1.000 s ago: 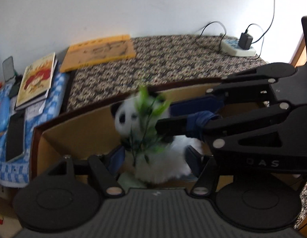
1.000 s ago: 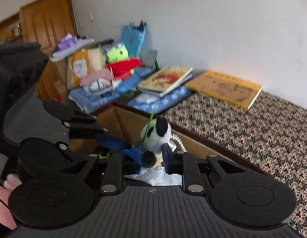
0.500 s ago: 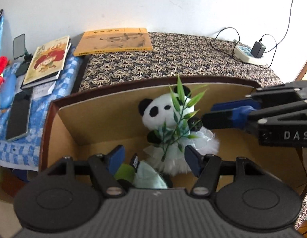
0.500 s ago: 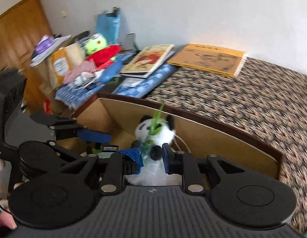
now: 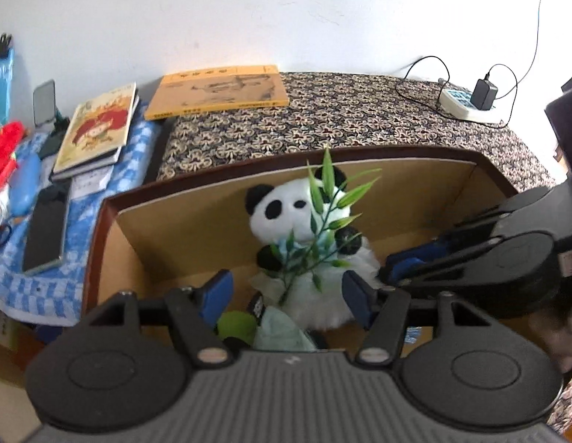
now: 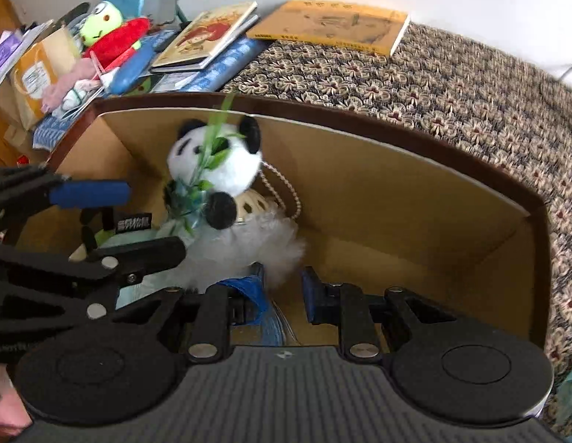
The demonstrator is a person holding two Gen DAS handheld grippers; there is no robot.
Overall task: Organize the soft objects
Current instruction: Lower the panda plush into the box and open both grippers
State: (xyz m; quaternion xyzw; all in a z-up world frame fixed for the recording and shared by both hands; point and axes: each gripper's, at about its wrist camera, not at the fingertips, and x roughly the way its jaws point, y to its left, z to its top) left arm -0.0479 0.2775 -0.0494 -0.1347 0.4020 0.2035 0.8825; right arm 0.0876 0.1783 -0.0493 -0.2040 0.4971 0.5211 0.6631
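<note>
A white and black panda plush [image 5: 304, 221] with green bamboo leaves and a fluffy white skirt sits upright inside an open cardboard box [image 5: 182, 229], against its back wall. It also shows in the right wrist view [image 6: 219, 170]. My left gripper [image 5: 286, 295] is open and empty, just in front of the panda. My right gripper [image 6: 282, 291] is open and empty, low at the panda's skirt; it shows at the right in the left wrist view [image 5: 415, 262]. A green and pale soft thing [image 5: 256, 328] lies in the box beside the panda.
The box [image 6: 396, 170] stands before a patterned cloth surface [image 5: 341, 118]. Books [image 5: 216, 92] and a phone [image 5: 46, 232] lie at the back left. A power strip [image 5: 467, 105] sits at the back right. A frog plush [image 6: 105, 27] and clutter lie to the left.
The panda, held a second ago, now sits free in the box. Both grippers have drawn back from it; the right one has dropped lower and to the right.
</note>
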